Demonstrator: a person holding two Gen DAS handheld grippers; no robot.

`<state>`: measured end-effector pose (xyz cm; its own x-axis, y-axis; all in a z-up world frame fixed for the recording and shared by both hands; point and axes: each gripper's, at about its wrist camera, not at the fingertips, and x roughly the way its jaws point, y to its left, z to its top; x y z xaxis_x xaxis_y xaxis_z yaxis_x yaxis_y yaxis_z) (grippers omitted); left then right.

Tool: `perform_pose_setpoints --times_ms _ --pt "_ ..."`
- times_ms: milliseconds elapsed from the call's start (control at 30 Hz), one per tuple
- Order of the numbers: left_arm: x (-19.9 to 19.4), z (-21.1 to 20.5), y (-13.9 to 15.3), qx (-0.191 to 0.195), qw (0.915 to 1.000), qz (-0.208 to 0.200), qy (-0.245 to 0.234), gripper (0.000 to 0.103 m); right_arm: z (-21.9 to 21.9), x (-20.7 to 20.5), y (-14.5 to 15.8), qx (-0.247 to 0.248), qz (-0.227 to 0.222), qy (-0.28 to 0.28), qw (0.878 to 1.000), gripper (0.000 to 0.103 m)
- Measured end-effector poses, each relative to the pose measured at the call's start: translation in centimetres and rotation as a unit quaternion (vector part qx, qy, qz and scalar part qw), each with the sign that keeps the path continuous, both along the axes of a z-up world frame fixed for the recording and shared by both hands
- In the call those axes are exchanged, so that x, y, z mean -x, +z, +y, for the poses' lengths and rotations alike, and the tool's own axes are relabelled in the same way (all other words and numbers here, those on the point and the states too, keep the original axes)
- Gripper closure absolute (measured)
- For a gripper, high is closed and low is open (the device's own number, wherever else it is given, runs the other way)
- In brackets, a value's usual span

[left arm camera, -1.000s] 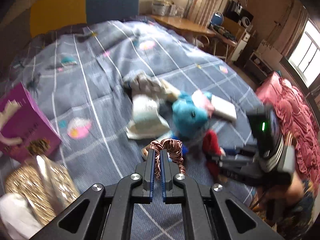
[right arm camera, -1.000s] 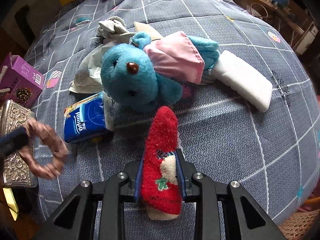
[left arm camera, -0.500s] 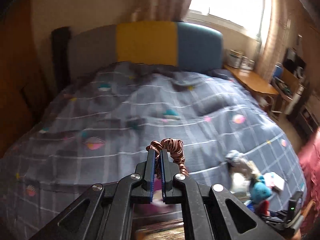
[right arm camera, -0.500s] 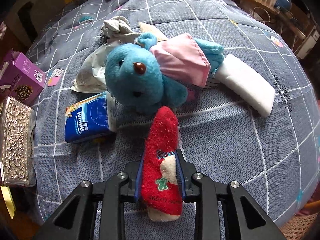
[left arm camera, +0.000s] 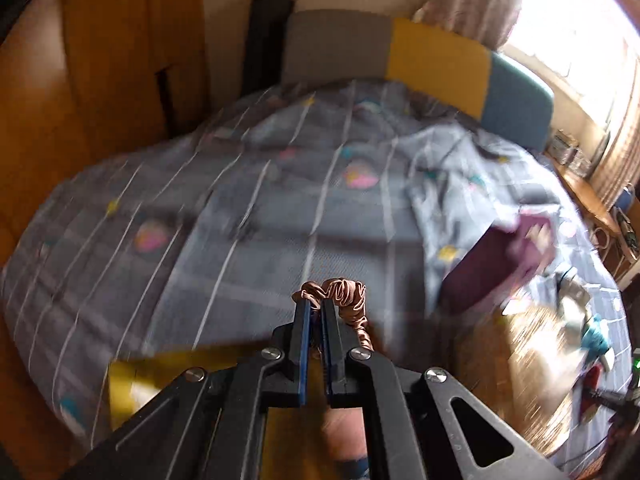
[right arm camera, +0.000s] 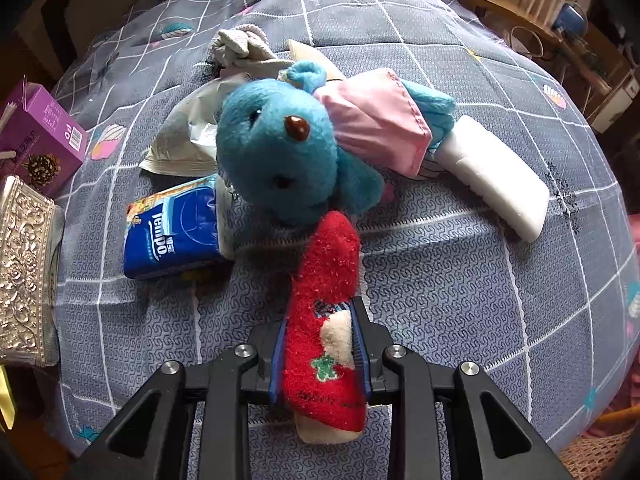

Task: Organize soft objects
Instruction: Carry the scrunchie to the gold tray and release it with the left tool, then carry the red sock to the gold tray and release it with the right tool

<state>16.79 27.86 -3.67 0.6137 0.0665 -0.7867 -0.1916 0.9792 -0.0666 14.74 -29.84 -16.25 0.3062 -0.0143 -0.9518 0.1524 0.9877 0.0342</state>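
Observation:
A brown satin scrunchie [left arm camera: 347, 300] is pinched in my left gripper [left arm camera: 315, 306], which is shut on it above the near left part of the grey checked bed [left arm camera: 248, 216]. In the right wrist view my right gripper [right arm camera: 320, 320] is shut on a red fluffy sock [right arm camera: 326, 280] whose toe rests on the cover against a blue plush toy [right arm camera: 280, 148] in a pink dress. A grey knit cloth [right arm camera: 240, 46], a crumpled white bag [right arm camera: 188, 140], a blue tissue pack [right arm camera: 174, 228] and a white foam block [right arm camera: 496, 180] lie around the toy.
A purple box [right arm camera: 40, 132] and an ornate silver box [right arm camera: 22, 264] sit at the bed's left edge; both show blurred as the purple box [left arm camera: 500, 260] and the silver box [left arm camera: 520, 352] in the left wrist view. A yellow flat thing [left arm camera: 160, 376] lies under my left gripper. Headboard [left arm camera: 436, 60] and wooden wardrobe [left arm camera: 100, 80] beyond.
My left gripper has swung left with the scrunchie, away from the toy pile, and rolled; it now faces the bed's empty left side. The right gripper and sock have stayed put.

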Motion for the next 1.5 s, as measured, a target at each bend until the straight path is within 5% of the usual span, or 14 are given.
perform_pose_setpoints --times_ms 233,333,533,733,1167,1333,1500 --pt "5.7 1.5 -5.3 -0.011 0.999 0.024 0.038 0.097 0.9 0.3 0.3 0.012 -0.006 0.008 1.0 0.078" --pt "7.3 1.7 -6.6 0.005 0.9986 0.033 0.042 0.077 0.7 0.9 0.9 -0.018 -0.019 0.004 1.0 0.083" --pt "9.5 1.4 -7.2 0.007 0.9985 0.031 0.044 0.071 1.2 2.3 3.1 -0.102 -0.053 0.006 0.993 0.084" --pt "10.8 0.0 -6.1 0.006 0.9997 0.009 0.023 0.071 2.7 2.1 5.6 -0.102 -0.069 0.031 0.992 0.084" --pt "14.1 -1.0 -4.9 -0.001 0.9999 -0.004 0.015 0.071 11.6 -10.2 12.2 0.0 -0.105 0.106 0.989 0.084" --pt "15.3 -0.8 -4.4 -0.024 0.9994 -0.015 0.017 0.071 16.6 -13.9 15.2 -0.023 -0.148 0.121 0.981 0.083" --pt "16.3 -1.0 -3.9 -0.053 0.9981 -0.028 0.017 0.07 24.0 -13.8 17.9 -0.056 -0.188 0.206 0.959 0.084"
